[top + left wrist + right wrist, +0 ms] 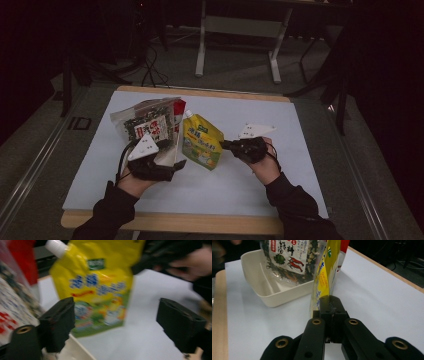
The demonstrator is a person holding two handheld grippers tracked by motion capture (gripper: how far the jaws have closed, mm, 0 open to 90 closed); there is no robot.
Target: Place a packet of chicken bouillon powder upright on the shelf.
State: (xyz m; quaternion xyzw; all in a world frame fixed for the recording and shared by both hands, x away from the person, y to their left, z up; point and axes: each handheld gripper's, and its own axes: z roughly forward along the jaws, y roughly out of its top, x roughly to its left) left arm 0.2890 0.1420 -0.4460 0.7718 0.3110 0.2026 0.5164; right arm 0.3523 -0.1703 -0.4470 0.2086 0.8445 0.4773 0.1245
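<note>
One white bench carries one cream tray at its nine o'clock side, with one seaweed snack bag standing in it. The left hand-held gripper hovers at seven o'clock, jaws apart and empty. One yellow spouted pouch stands at centre, pinched at its three o'clock edge by the closed right hand-held gripper.

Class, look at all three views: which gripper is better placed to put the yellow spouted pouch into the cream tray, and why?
Right. The right gripper is already shut on the edge of the yellow pouch, holding it upright beside the cream tray. The left gripper is open, with nothing between its pads.
</note>
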